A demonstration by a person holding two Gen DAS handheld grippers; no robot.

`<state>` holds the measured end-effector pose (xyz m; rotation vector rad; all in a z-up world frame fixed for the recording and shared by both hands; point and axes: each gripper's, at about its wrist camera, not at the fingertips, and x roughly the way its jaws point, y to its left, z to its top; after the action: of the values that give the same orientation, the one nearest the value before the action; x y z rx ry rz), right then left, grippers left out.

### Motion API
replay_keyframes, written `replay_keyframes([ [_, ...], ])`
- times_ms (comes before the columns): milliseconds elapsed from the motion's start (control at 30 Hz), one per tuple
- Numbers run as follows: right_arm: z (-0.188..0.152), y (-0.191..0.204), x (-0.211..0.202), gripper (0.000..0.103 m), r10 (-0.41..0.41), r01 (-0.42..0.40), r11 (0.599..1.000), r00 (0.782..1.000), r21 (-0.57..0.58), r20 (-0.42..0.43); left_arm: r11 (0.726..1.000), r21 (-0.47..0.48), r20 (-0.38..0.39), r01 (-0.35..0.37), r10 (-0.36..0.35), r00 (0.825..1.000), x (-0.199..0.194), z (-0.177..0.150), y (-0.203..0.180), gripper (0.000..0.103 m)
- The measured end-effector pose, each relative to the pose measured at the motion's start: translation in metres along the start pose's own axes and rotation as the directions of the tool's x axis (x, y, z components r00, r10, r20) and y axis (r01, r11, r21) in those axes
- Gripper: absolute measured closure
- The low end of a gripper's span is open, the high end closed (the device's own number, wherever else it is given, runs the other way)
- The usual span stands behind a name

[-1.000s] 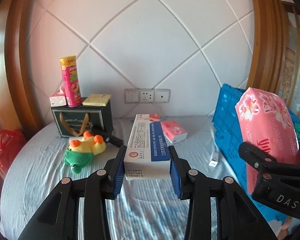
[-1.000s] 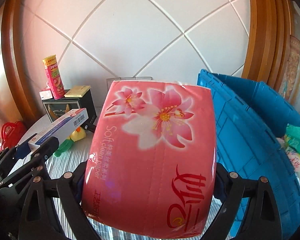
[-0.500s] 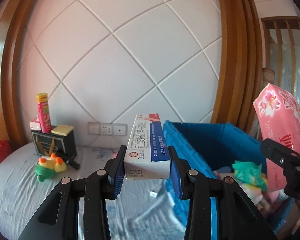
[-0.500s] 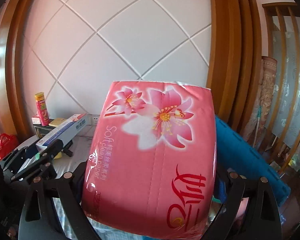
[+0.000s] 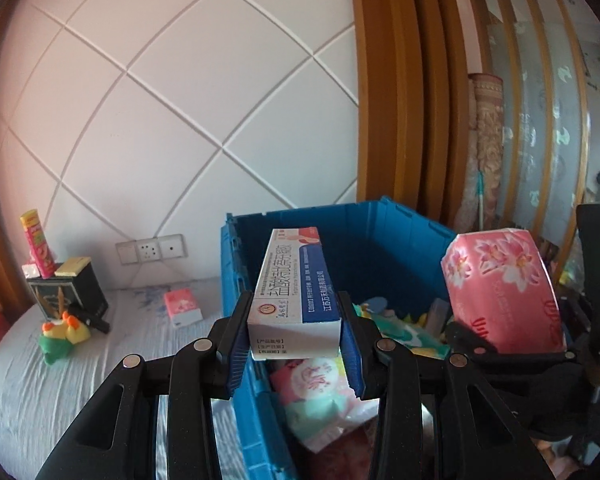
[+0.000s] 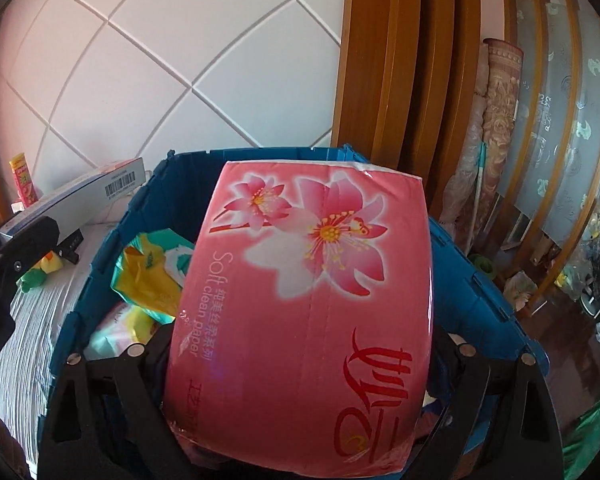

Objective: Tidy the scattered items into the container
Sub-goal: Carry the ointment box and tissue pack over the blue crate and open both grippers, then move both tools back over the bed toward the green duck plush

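While poised over the blue crate (image 5: 384, 240), left tool (image 5: 294, 344) gripping white carton (image 5: 296, 288), right tool (image 6: 300, 364) gripping pink tissue pack (image 6: 312, 292).

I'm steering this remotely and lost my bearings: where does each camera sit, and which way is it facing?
Left wrist: on the left gripper, looking along its fingers, which clamp a white-and-blue box, into the blue crate; the right gripper shows at right.
Right wrist: on the right gripper, tissue pack filling the view above the crate; the left gripper shows at left.
Shared: crate, box, pack, quilted wall.
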<state>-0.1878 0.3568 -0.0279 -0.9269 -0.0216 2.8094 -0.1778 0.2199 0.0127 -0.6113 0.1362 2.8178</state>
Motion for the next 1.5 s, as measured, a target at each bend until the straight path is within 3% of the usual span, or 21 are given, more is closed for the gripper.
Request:
replay_keyframes([
  [167,-0.008,-0.008,0.011,0.007,0.013,-0.012,1.0,0.999,0.014,-0.042,0.999,0.035,-0.035,-0.021,0.022,0.999,0.007,-0.007,-0.021,0.063],
  [233,-0.011,-0.01,0.013,0.006,0.009,-0.008,1.0,0.999,0.017,-0.054,0.999,0.042,-0.046,-0.027,0.029,0.999,0.01,-0.009,-0.024,0.05],
  [300,-0.013,-0.012,0.011,0.006,0.007,-0.006,1.0,0.999,0.019,-0.048,0.998,0.05,-0.042,-0.043,0.045,0.998,0.01,-0.012,-0.027,0.027],
  [333,-0.013,-0.013,0.01,0.003,0.008,-0.007,1.0,0.999,0.023,-0.044,0.997,0.053,-0.037,-0.053,0.055,0.998,0.009,-0.014,-0.029,0.025],
  [667,-0.014,-0.023,-0.001,0.0,0.005,-0.004,0.999,1.0,0.042,-0.018,0.999,0.022,-0.048,-0.045,0.046,0.998,-0.001,-0.022,-0.018,0.018],
  [800,-0.012,-0.027,-0.007,0.0,0.018,-0.019,0.998,1.0,0.057,0.015,0.997,0.001,-0.052,-0.076,0.075,0.996,-0.005,-0.028,-0.005,0.014],
  [1167,-0.004,0.01,-0.025,0.0,0.123,-0.125,0.992,0.989,0.023,0.086,0.98,-0.092,-0.105,-0.174,0.164,0.981,-0.018,-0.053,0.065,0.013],
  [1500,0.018,0.116,-0.044,0.0,0.242,-0.237,0.97,0.958,-0.056,0.154,0.944,-0.175,-0.167,-0.28,0.252,0.953,-0.028,-0.088,0.194,0.013],
])
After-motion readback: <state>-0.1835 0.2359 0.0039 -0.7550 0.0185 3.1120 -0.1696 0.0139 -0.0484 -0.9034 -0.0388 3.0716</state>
